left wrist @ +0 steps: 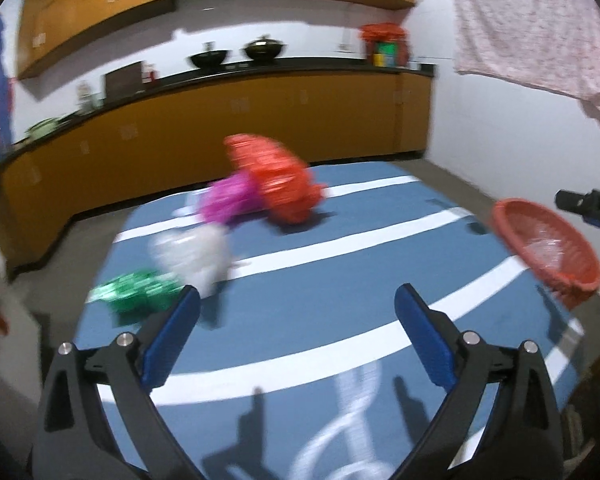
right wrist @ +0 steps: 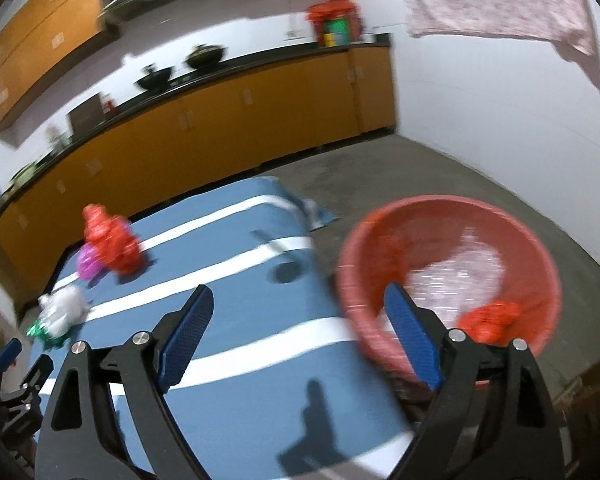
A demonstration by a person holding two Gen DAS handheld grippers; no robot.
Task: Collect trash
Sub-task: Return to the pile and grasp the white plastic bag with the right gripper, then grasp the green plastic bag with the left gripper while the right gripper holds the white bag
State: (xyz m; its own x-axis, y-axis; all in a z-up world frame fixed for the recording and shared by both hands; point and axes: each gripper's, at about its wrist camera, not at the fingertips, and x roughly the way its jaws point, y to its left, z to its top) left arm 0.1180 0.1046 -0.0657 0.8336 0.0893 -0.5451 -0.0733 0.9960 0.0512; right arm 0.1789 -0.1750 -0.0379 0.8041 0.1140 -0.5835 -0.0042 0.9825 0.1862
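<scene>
On the blue striped tabletop [left wrist: 340, 272] lie several crumpled wrappers: a red one [left wrist: 278, 180], a magenta one [left wrist: 228, 196], a clear silvery one [left wrist: 194, 254] and a green one [left wrist: 136, 294]. My left gripper [left wrist: 298, 300] is open and empty, above the table, right of the green wrapper. My right gripper [right wrist: 298, 300] is open and empty, above the table's right edge beside a red basket [right wrist: 532, 248] that holds a clear wrapper [right wrist: 464, 276] and a red wrapper [right wrist: 490, 320]. The same wrappers show in the right wrist view: red [right wrist: 110, 240], magenta [right wrist: 88, 262], silvery [right wrist: 62, 312], green [right wrist: 40, 330].
The basket [left wrist: 512, 216] sits off the table's right side, over a grey floor [right wrist: 400, 168]. Orange cabinets with a black counter [left wrist: 260, 72] run along the back wall. A pink cloth [left wrist: 528, 28] hangs at upper right. The left gripper [right wrist: 16, 360] shows at the right view's left edge.
</scene>
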